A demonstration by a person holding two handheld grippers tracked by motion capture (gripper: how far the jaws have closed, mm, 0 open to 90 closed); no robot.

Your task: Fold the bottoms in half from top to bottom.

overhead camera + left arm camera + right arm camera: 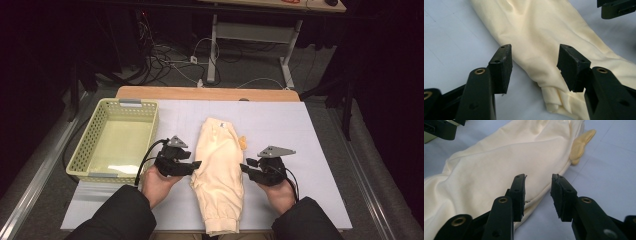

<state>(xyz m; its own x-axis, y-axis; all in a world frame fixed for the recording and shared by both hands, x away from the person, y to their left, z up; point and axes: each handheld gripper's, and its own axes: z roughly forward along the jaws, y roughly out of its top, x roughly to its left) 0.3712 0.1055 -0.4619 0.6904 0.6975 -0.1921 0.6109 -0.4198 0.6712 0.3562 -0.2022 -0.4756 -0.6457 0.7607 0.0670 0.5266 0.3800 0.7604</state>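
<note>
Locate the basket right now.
In the high view the pale green basket sits at the table's left side, left of the cream garment and just beyond the left hand-held gripper; it looks empty.

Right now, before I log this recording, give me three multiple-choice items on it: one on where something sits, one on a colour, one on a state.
1. Where is the basket relative to the garment?
A. on the person's left of it
B. on the person's right of it
C. on top of it

2. What colour is the garment?
A. dark blue
B. pale cream
C. red

3. How do the jaws of the left gripper and right gripper stand?
A. both shut on cloth
B. one open, one shut
C. both open

Answers: 1 A, the high view shows it left of the cloth; 2 B, plain in every view; 3 C, each gripper view shows a gap with nothing clamped.
</note>
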